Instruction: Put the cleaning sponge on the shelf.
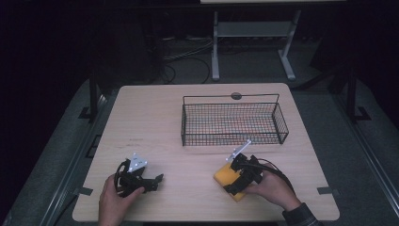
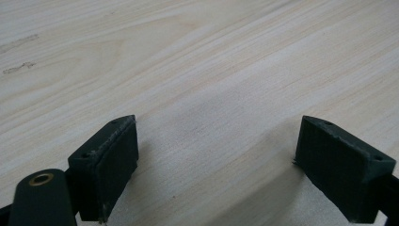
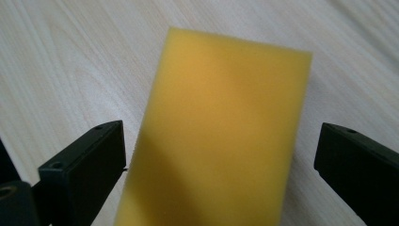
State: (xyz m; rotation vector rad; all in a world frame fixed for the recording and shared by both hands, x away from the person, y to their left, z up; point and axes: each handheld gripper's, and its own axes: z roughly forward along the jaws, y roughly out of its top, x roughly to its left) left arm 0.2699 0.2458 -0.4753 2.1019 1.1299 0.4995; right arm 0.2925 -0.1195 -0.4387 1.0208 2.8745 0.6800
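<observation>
Near the front right of the worktop (image 1: 155,113), a yellow sponge (image 1: 225,177) lying flat, long side running away from the person, square to nothing but the approach of the right tongs (image 1: 234,165). Right tongs spread wide, poised above and astride the sponge (image 3: 221,136), one jaw to each long flank and neither pad pressing on the foam; set that way so a squeeze would catch the narrow width rather than the length. Small gap on the near-left side, larger on the other, though whether the left pad grazes the edge is hard to judge from so close. Left tongs (image 1: 149,183) likewise released, nothing between them (image 2: 214,155) but bare wood, parked low at the front left, probably kept out of the way while the other hand works. Wire basket (image 1: 234,123) standing empty toward the far right, just beyond the sponge, a likely destination, hence the short, straight line from sponge to rim.
</observation>
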